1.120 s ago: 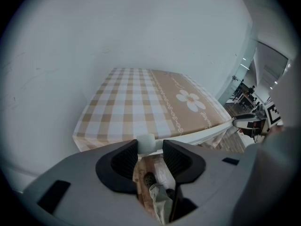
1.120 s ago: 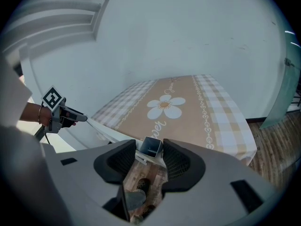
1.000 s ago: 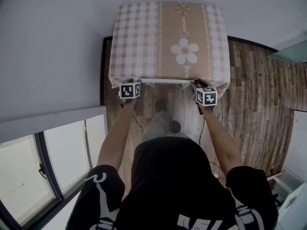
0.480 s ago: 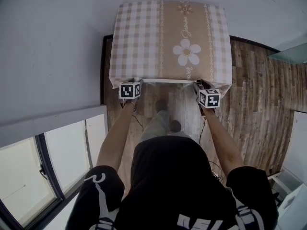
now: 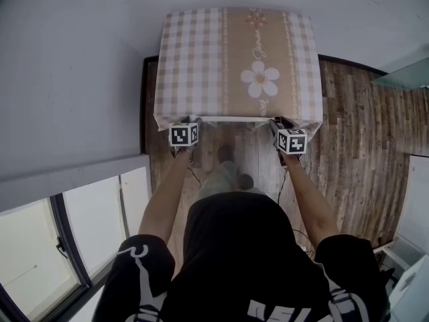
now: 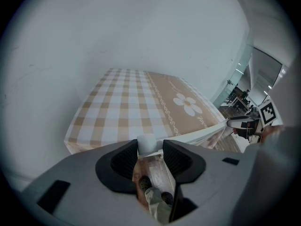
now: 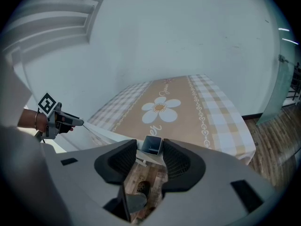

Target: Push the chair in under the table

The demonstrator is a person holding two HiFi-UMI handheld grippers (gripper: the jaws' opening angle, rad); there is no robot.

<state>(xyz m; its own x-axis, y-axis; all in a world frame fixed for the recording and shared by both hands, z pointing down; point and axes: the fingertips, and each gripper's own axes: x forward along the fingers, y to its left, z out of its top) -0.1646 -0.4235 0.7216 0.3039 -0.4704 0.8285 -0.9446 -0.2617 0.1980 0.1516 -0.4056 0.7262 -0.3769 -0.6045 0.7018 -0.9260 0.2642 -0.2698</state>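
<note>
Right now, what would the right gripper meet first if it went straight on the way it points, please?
Probably the chair's open tube end, which sits between the right gripper's jaw tips; the tablecloth lies beyond.

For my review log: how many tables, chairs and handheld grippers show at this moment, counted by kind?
table: 1
chair: 1
grippers: 2, the left gripper and the right gripper
Total: 4
</note>
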